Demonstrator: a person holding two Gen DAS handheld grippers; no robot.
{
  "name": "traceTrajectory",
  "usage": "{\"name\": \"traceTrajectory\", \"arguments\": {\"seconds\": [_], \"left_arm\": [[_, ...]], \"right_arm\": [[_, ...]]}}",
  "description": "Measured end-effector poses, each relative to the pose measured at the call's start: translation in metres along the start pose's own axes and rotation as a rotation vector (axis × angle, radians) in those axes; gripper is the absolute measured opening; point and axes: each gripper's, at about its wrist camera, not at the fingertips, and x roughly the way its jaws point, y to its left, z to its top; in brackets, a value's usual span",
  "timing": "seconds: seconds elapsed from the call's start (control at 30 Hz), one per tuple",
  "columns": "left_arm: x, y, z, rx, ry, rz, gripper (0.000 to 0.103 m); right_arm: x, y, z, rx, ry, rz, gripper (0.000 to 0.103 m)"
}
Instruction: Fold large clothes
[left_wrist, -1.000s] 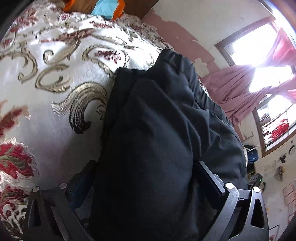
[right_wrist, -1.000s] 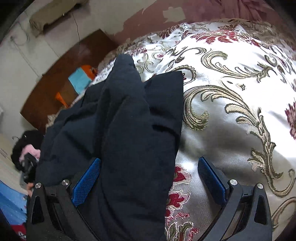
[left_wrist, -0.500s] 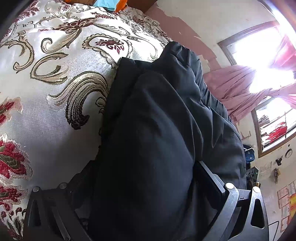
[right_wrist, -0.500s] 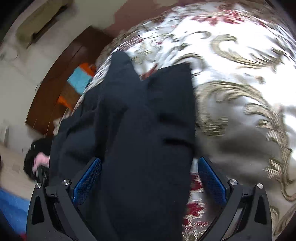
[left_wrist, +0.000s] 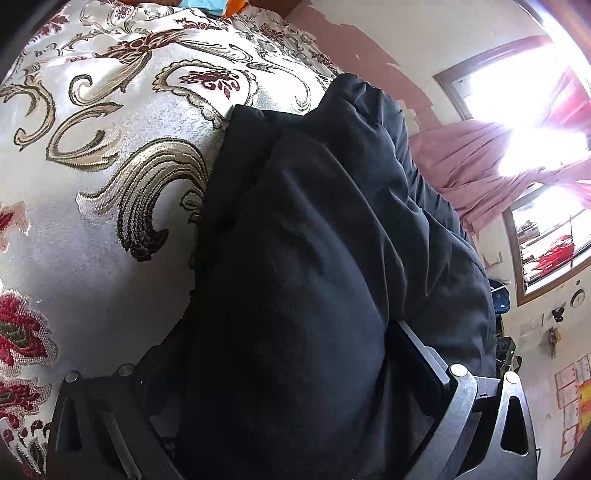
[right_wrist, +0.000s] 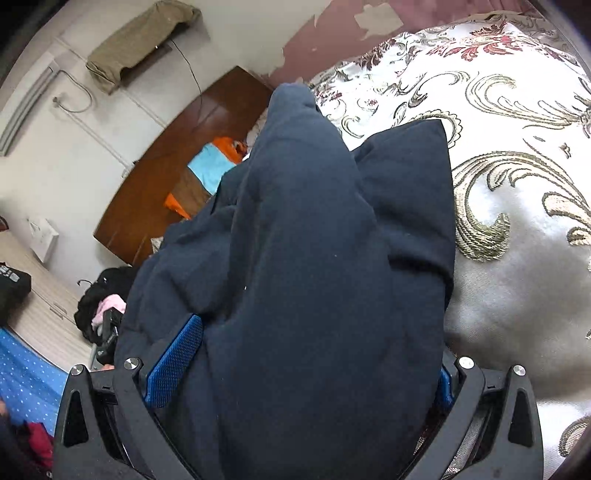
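A large dark navy garment lies bunched on a white bedspread patterned with gold scrolls and red flowers. In the left wrist view its thick fold fills the gap of my left gripper; the fingers stand wide apart and the cloth hides the left one. In the right wrist view the same garment heaps up between the fingers of my right gripper. That gripper is open too, one blue pad showing at the left and the other almost covered. Bedspread shows to the right.
A wooden headboard with orange and blue cloth stands beyond the garment. Clothes are piled on the floor beside a blue mat. A pink curtain and a bright window lie to the right.
Both grippers have pushed further into the garment while staying wide. The cloth now covers the right gripper's right pad and the left gripper's left finger. The right view has swung towards the wall.
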Motion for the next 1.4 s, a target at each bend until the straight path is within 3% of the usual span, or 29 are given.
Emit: {"name": "traceTrajectory", "arguments": {"seconds": [0.17,0.33,0.43,0.6,0.77,0.97,1.03,1.2,1.3,1.4], "left_arm": [[0.001,0.005,0.002,-0.008,0.01,-0.014,0.103],[0.002,0.012,0.005,-0.016,0.025,-0.019,0.103],[0.004,0.016,0.007,-0.019,0.047,-0.036,0.103],[0.004,0.02,0.009,0.007,0.086,-0.066,0.103],[0.002,0.021,0.01,0.027,0.099,-0.079,0.103],[-0.004,0.015,0.013,0.045,0.085,-0.077,0.092],[-0.007,0.013,0.014,0.038,0.071,-0.072,0.084],[-0.021,0.005,0.013,0.073,0.033,-0.071,0.061],[-0.034,-0.001,0.013,0.09,-0.012,-0.078,0.047],[-0.047,-0.013,0.012,0.13,-0.063,-0.076,0.035]], "right_arm": [[0.004,0.001,0.006,-0.002,0.009,-0.023,0.102],[0.02,0.024,0.012,-0.046,0.146,-0.209,0.102],[0.026,0.031,0.017,-0.024,0.178,-0.27,0.102],[0.017,0.029,0.005,0.037,0.141,-0.245,0.102],[0.016,0.043,-0.006,0.052,0.161,-0.296,0.102],[0.01,0.061,-0.025,0.095,0.111,-0.292,0.099],[0.007,0.063,-0.032,0.105,0.1,-0.292,0.094],[-0.008,0.072,-0.044,0.13,0.033,-0.288,0.054],[-0.019,0.084,-0.045,0.1,-0.019,-0.268,0.035],[-0.03,0.1,-0.043,0.052,-0.058,-0.248,0.026]]}}
